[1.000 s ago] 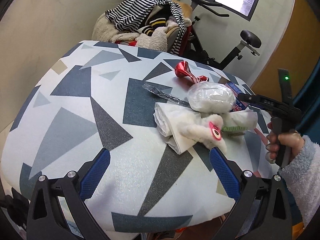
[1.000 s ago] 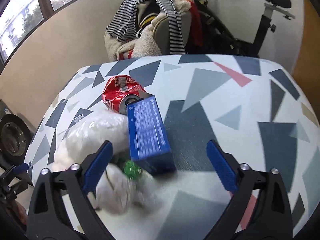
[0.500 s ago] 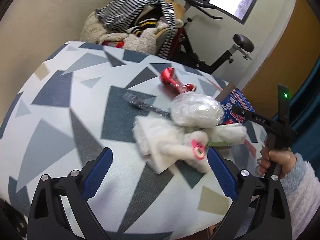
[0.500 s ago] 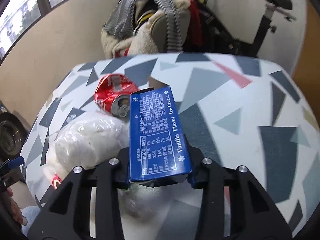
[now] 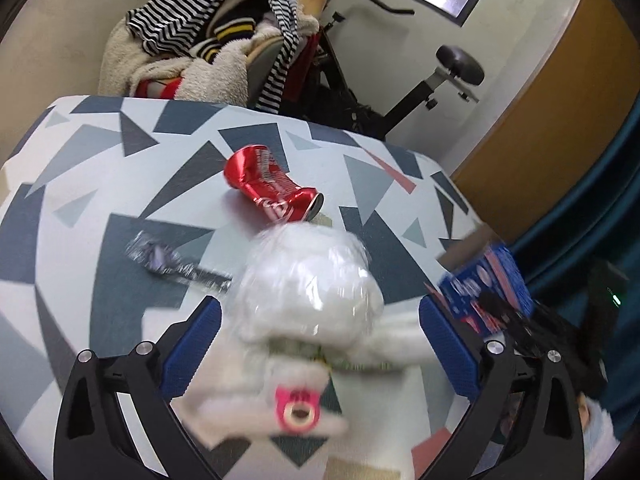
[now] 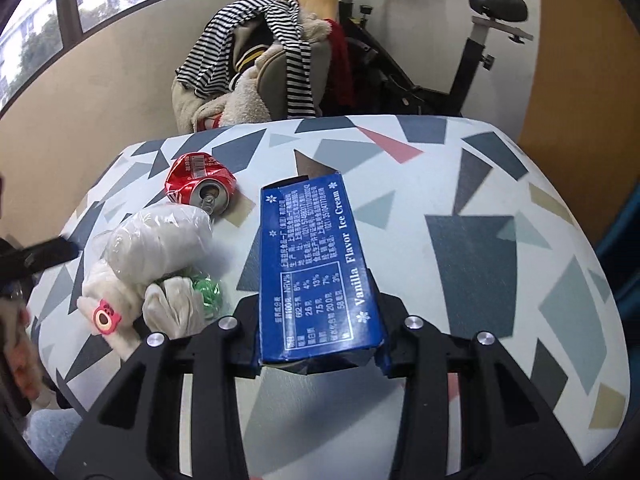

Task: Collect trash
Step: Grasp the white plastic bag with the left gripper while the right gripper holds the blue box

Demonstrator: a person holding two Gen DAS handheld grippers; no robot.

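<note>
We saw the table (image 6: 472,248), covered in a white cloth with grey, blue and red triangles, carrying all the trash, with a chair heaped with striped clothes (image 6: 256,60) and an exercise bike (image 6: 480,40) behind it. Our right tongs (image 6: 318,354) were clamped on the near end of the blue ice cream box (image 6: 316,264), both pads pressed against its sides, the box lifted off the cloth and pointing away from us over the middle of the table. Our left tongs (image 5: 320,344) stood wide open, holding nothing, their blue pads either side of the plastic bag of white stuffing (image 5: 312,288) and the crumpled white tissues (image 5: 280,404) under it; blur kept us from telling whether either pad touched them. That bag lay at the left of the table in the right view, just beside the crushed red can (image 6: 200,186) lying on its side farther back. A clear wrapper (image 5: 172,260) lay to the left of the bag. A pink bear tag (image 6: 105,317) sat on the tissues, and a green foil scrap (image 6: 208,292) showed beside them.
</note>
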